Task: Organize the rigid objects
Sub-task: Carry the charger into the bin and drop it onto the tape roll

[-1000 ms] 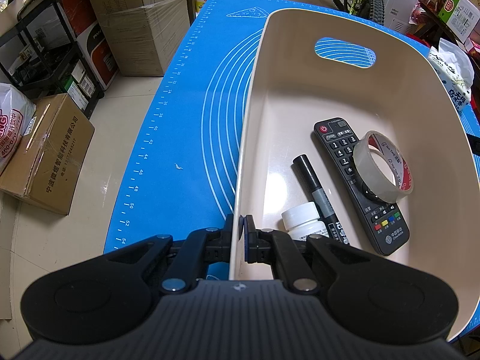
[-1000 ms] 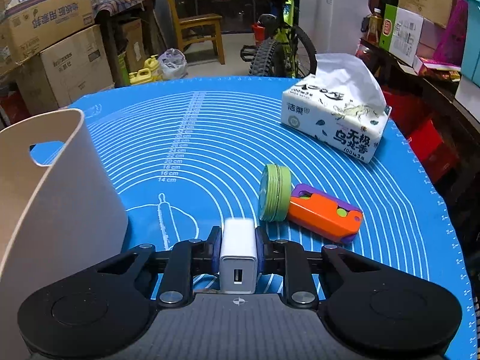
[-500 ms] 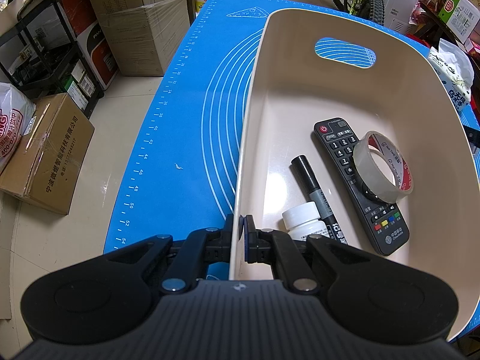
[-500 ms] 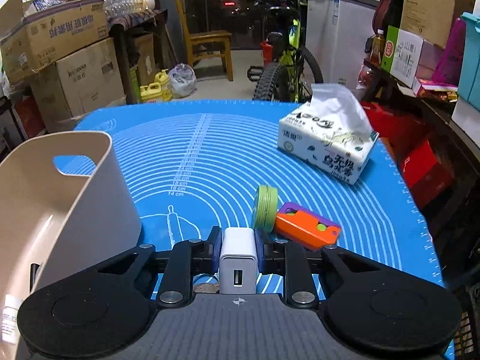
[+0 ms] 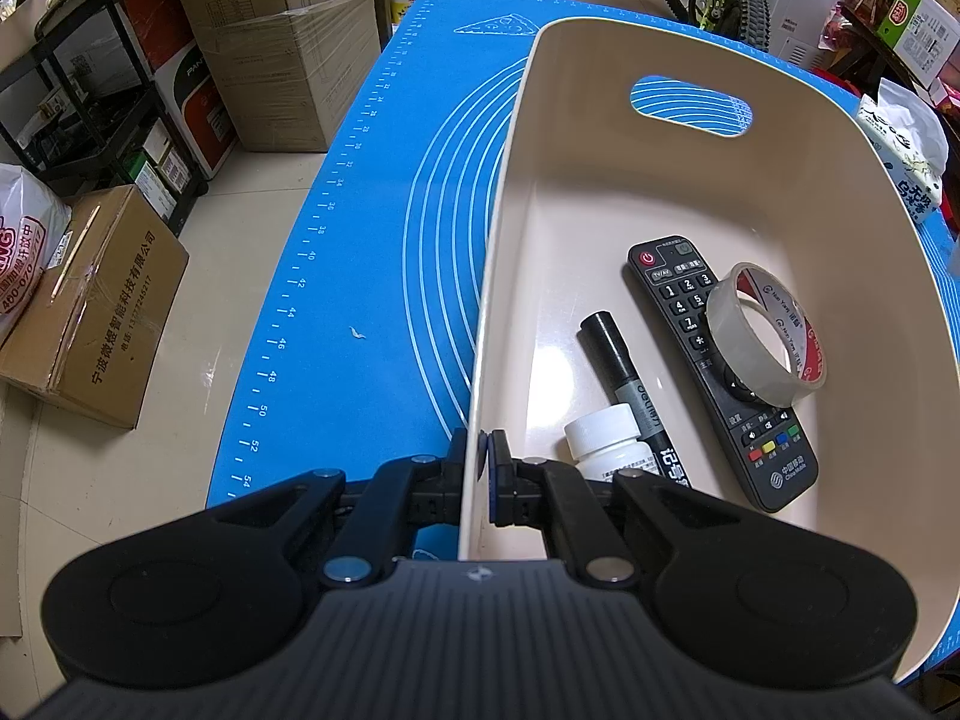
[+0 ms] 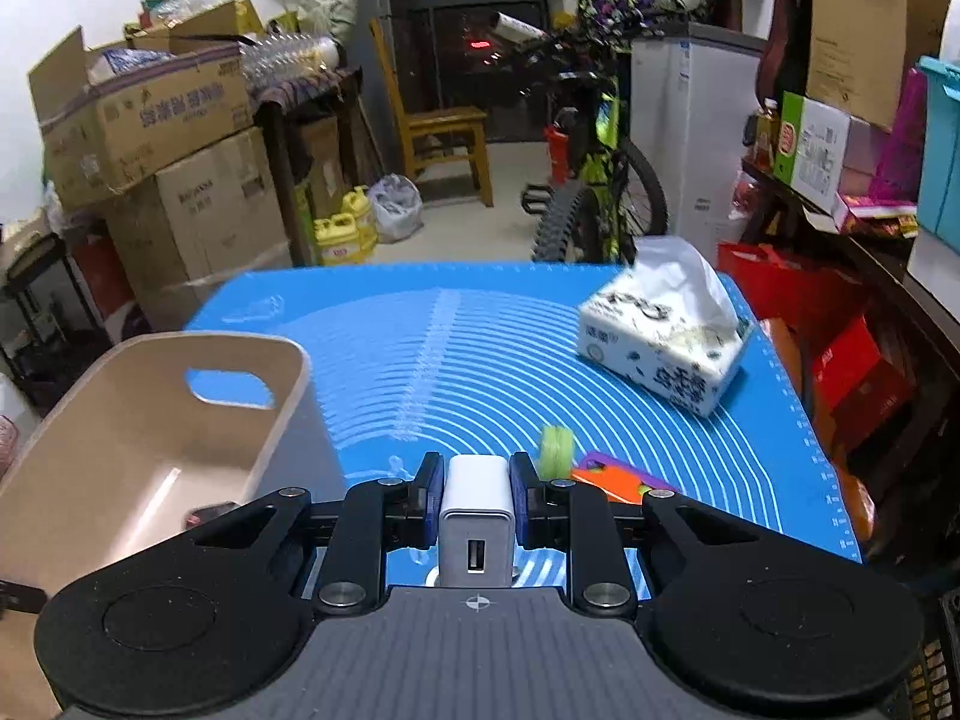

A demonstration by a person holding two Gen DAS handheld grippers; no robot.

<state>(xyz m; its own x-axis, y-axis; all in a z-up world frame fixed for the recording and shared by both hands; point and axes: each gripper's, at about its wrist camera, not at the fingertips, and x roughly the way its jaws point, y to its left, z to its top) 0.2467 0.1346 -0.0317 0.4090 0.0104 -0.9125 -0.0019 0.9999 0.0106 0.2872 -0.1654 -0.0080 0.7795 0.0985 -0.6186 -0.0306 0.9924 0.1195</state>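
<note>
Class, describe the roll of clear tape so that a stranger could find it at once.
Find the beige plastic bin on the blue mat. Inside, the clear tape roll leans on the black remote control; it is the only ring-shaped, see-through item.

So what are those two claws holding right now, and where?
Right gripper: white USB charger, pinched by its two sides. Left gripper: the beige bin, clamped on its side wall's rim.

Beige bin (image 5: 690,180), lower left of right view. Blue mat (image 5: 372,300), white concentric lines. White charger (image 6: 477,504). Black remote (image 5: 672,294), red button. Green disc (image 6: 555,450), orange-purple case (image 6: 618,483).
</note>
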